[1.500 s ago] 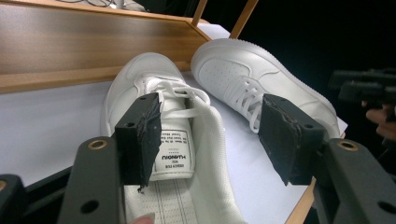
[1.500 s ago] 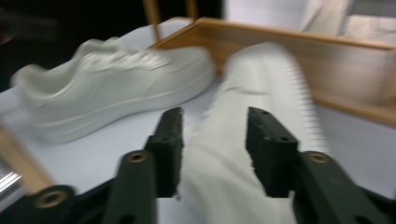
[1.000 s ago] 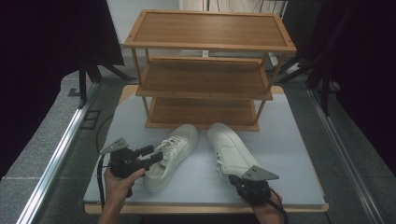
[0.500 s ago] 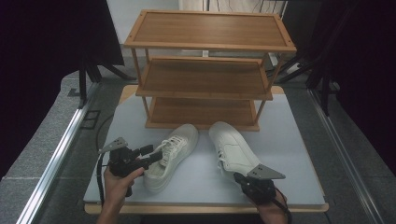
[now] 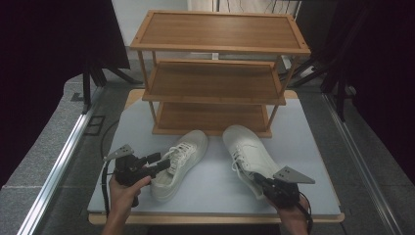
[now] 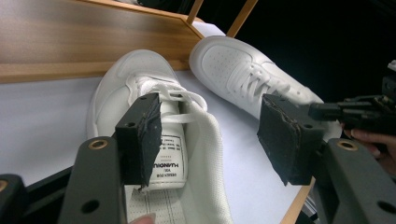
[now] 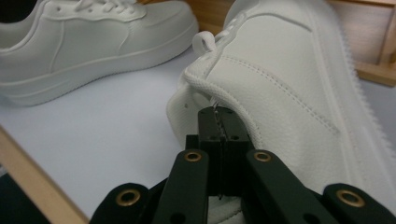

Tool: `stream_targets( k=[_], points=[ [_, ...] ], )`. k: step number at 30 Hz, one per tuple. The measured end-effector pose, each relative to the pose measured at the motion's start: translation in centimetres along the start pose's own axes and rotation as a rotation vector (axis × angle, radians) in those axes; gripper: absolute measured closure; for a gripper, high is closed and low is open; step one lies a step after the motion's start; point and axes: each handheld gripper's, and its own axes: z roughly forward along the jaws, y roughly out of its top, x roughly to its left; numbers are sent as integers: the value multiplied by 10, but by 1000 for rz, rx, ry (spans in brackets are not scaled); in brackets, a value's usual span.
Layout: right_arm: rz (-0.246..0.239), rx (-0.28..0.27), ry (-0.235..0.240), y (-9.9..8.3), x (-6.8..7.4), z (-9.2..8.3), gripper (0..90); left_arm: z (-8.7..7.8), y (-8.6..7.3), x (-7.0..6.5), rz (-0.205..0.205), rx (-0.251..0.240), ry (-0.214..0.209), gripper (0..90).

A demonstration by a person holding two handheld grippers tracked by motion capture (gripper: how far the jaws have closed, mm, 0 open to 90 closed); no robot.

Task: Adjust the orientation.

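White tabletop (image 5: 215,186), wooden rack (image 5: 215,73) behind two sneakers, left tool (image 5: 164,164) spread, right tool (image 5: 258,182) pinching right sneaker (image 5: 247,152)

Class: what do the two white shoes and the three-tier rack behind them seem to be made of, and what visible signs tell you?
Left shoe and right shoe: likely smooth leather or imitation, matte white; stitched seams, faint grain and punched toe holes suggest it. Rack: wood or bamboo by its light brown grain, lightly sealed; which one is unclear.
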Motion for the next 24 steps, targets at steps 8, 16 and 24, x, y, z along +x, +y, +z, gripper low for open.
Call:
stream_targets(
  k=[8,16,24],
  points=[
    [68,-43,-29,4,-25,-5,891,1,-1,-1,-5,2,-4,399],
    [150,-70,-85,5,-56,-7,858,-1,-5,-1,-11,7,3,399],
    [282,-82,-60,-6,-93,-9,739,-4,-8,1,-27,0,12,399]
  ],
)
